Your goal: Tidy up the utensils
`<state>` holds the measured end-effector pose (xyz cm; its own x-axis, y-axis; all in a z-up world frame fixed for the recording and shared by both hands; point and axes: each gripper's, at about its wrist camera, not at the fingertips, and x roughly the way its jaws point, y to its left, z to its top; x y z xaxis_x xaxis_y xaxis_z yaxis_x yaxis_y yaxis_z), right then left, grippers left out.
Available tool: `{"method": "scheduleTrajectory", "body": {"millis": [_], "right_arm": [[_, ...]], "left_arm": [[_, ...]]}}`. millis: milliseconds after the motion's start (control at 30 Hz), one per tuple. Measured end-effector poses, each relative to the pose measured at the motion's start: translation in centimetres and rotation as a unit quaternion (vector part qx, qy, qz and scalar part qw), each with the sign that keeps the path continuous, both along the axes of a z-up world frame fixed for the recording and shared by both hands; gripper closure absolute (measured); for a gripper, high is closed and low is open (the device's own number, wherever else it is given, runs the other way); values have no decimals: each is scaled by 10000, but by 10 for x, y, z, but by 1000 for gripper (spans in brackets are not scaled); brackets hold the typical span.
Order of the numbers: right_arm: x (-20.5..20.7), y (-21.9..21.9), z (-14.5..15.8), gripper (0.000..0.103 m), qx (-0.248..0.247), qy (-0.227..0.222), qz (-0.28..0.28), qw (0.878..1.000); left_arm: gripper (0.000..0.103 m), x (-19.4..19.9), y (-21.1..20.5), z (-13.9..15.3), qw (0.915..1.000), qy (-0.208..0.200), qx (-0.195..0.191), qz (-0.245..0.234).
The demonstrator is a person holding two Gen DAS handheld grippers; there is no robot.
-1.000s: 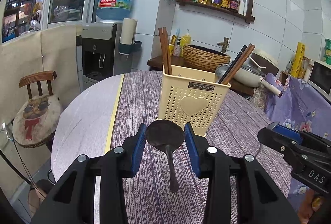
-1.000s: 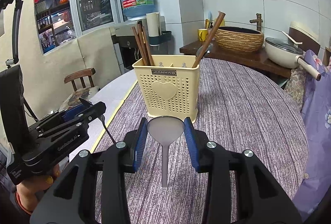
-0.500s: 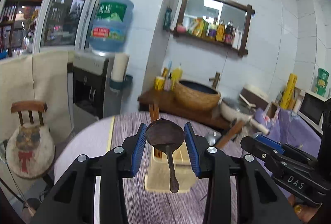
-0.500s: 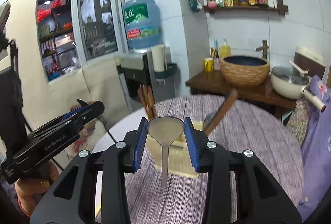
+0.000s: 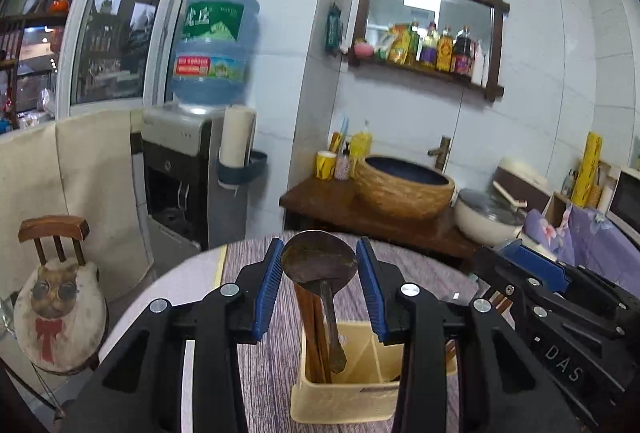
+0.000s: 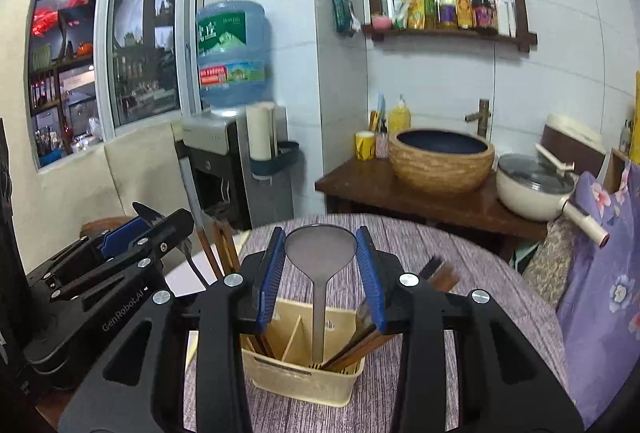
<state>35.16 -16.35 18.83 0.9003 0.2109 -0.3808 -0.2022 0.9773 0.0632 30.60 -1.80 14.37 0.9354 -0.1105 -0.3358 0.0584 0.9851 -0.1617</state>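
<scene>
Seen from the left wrist, a small wooden chair (image 5: 52,233) with a cat cushion (image 5: 60,317) stands off the desk's left edge, and a water dispenser (image 5: 188,169) with its blue bottle (image 5: 214,45) stands behind, beyond the far edge. The left tool (image 5: 319,287) is clamped on the bowl of a dark spoon (image 5: 319,261), its blue pads pressing either side of the bowl. The spoon's handle hangs down, its tip over the left compartment of the cream utensil holder (image 5: 344,405), beside the brown chopsticks (image 5: 310,329) that stand in that compartment. The holder sits on the purple-streaked desk (image 5: 264,365), near the middle of what shows.

In the right wrist view, the left tool appears at the left, above the desk's left edge. The right tool (image 6: 320,279) grips the bowl of a pale silver spoon (image 6: 320,247) the same way, pads tight against both sides. Its handle points straight down into the middle compartment of the holder (image 6: 300,381). More chopsticks (image 6: 360,349) lean out of the right compartment toward the desk's right edge.

Beyond the far edge, a woven basin (image 6: 440,161) and a white lidded pot (image 6: 536,185) rest on a dark wooden counter. A purple floral cloth (image 6: 604,273) hangs past the desk's right edge.
</scene>
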Motion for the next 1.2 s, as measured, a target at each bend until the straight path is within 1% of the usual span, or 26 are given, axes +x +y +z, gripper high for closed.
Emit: {"method": "scheduleTrajectory", "body": {"millis": [100,167,233,367,500,567,633,667,700,733,767,800,833,867,900,933,1000,1100,1200], "right_arm": [[6,2,-27,66,-60,219,91,9997],[7,3,-41,66,-95,316,109,9994],[8,6,-52,66,-177,395,137,9990],[11,9,-70,66,-211,553,191,9981],[8,10,-77,65,-281,544,173,9980],[5,6,-76,57,-239,470,177,9985],[-1,2,-70,45,-125,368,185,9991],[-7,0,-65,43,-96,281,172,9994],[-11,-2,-60,41,-84,208,168,9996],[-17,-4,-55,38,-66,125,185,9997],[-22,-5,-52,35,-52,75,216,9997],[-31,-6,-47,30,-41,-14,256,9997],[-41,-7,-43,26,-52,-135,282,9995],[-53,-8,-40,24,-83,-265,295,9992],[-62,-8,-37,20,-120,-368,304,9988],[-73,-8,-35,15,-167,-482,314,9982],[-98,-9,-34,10,-246,-706,326,9967],[-130,-11,-40,6,-324,-904,394,9946],[-159,-14,-55,6,-444,-993,382,9933]], "left_arm": [[65,3,1,-21,9997,229,23,-55],[65,2,1,-32,9994,315,78,-79],[65,3,2,-40,9990,420,42,-134],[65,3,-3,-50,9982,532,174,-206],[65,2,-1,-50,9981,546,139,-232],[65,-3,5,-43,9987,467,50,-200],[65,-9,9,-35,9992,364,14,-185],[62,-16,13,-29,9995,277,15,-174],[54,-22,15,-24,9997,183,44,-143],[50,-29,17,-20,9999,83,89,-76],[40,-36,20,-17,9999,-12,133,14],[33,-46,23,-13,9997,-133,192,113],[30,-55,25,-11,9994,-213,231,137],[23,-62,26,-10,9992,-265,250,145],[16,-73,29,-9,9989,-332,286,156],[14,-80,30,-9,9987,-373,313,162],[6,-98,33,-12,9981,-489,346,154],[5,-119,37,-22,9977,-539,399,124],[5,-139,42,-39,9981,-513,350,51]]}}
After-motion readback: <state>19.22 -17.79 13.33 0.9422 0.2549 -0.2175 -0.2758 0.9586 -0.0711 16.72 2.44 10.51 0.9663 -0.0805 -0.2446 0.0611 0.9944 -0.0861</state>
